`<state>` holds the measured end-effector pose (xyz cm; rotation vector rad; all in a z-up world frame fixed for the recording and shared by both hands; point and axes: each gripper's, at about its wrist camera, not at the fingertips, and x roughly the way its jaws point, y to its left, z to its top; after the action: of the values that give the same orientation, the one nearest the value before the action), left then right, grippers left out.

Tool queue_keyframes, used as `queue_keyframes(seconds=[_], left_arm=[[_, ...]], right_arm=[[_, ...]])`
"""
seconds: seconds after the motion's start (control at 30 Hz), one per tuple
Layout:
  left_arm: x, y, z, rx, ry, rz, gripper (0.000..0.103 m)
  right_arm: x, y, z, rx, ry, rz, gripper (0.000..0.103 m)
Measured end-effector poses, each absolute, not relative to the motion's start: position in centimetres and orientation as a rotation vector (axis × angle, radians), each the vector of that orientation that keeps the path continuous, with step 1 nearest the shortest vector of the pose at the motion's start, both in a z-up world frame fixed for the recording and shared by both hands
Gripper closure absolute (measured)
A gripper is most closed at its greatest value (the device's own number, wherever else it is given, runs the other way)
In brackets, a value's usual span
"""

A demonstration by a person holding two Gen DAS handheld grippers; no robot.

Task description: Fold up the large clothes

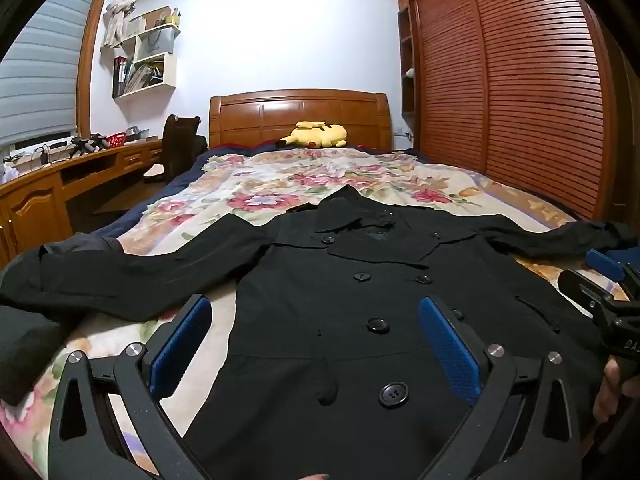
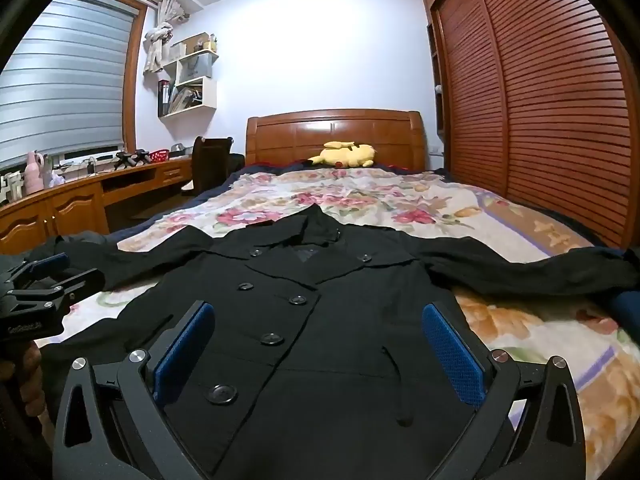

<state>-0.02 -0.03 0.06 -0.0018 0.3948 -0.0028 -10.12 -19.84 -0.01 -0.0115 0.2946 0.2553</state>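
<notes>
I am hovering both the left hand-held gripper (image 1: 316, 344) and right hand-held gripper (image 2: 320, 344), jaws apart and empty, over the flat black coat (image 1: 340, 280), judging a sleeve (image 1: 132, 276) fold comes next.

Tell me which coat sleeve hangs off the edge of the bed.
The coat's left-hand sleeve in the left wrist view: its cuff droops past the bed edge, while the other sleeve lies on the bedspread.
</notes>
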Motion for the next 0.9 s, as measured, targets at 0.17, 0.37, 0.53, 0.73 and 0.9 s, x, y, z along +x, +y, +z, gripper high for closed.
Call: queue_keyframes(seconds=[0.17, 0.37, 0.53, 0.73, 0.9], left_arm=[[-0.12, 0.54, 0.01, -0.019, 0.388, -0.001, 0.000], [0.15, 0.53, 0.11, -0.007, 0.389, 0.006, 0.000], [0.07, 0.34, 0.01, 0.002, 0.383, 0.009, 0.000], [0.10, 0.45, -0.16, 0.002, 0.384, 0.006, 0.000], [0.11, 0.48, -0.11, 0.003, 0.384, 0.006, 0.000]], right_arm=[[-10.19, -19.89, 0.01, -0.016, 0.287, 0.253, 0.000], [-10.21, -19.96, 0.01, -0.015, 0.290, 0.251, 0.000], [-10.14, -19.83, 0.08, -0.012, 0.289, 0.254, 0.000], [-10.16, -19.84, 0.06, -0.012, 0.289, 0.254, 0.000], [-10.15, -19.83, 0.05, -0.010, 0.288, 0.254, 0.000]])
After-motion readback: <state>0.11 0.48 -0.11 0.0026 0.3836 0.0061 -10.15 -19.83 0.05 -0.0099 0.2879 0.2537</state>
